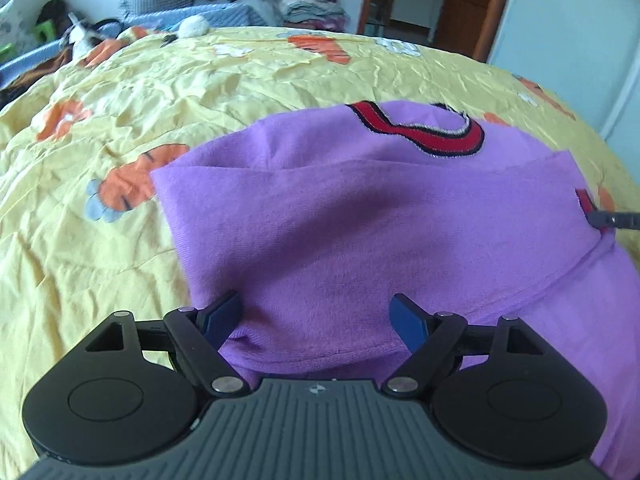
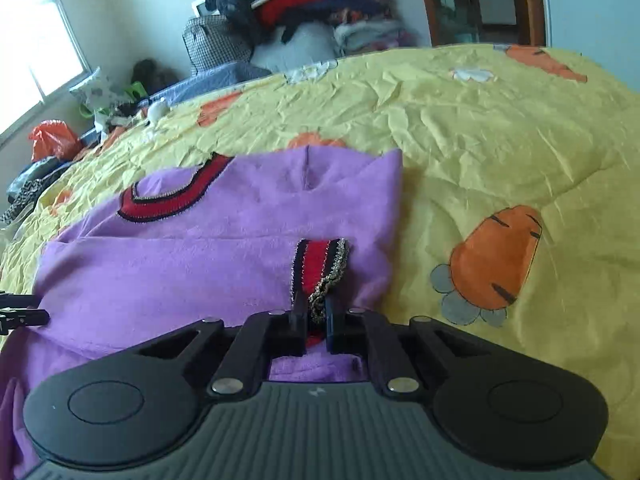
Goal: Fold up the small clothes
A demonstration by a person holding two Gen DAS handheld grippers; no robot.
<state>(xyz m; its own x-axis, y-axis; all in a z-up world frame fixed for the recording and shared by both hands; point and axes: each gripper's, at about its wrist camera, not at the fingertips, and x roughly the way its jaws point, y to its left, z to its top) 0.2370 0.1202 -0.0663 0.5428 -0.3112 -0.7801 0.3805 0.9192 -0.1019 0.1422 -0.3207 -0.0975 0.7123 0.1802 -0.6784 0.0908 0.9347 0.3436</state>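
A lived-in home bedroom: a bed point(image 2: 460, 128) spread with a crinkled yellow quilt printed with orange carrots and flowers, a heap of folded clothes point(image 2: 304, 8) piled against the far wall, a checked pillow point(image 2: 216, 46), a bright window point(image 2: 36, 40) at the left, and a wooden door frame point(image 1: 492, 8) opening onto another room.

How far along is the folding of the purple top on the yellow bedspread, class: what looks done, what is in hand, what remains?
Done: one sleeve is folded across the purple top, which lies on the yellow bedspread. In hand: the right gripper is shut on the red cuff; the left gripper stands open over the near hem, gripping nothing. Left: the body is not yet folded up towards the red collar.
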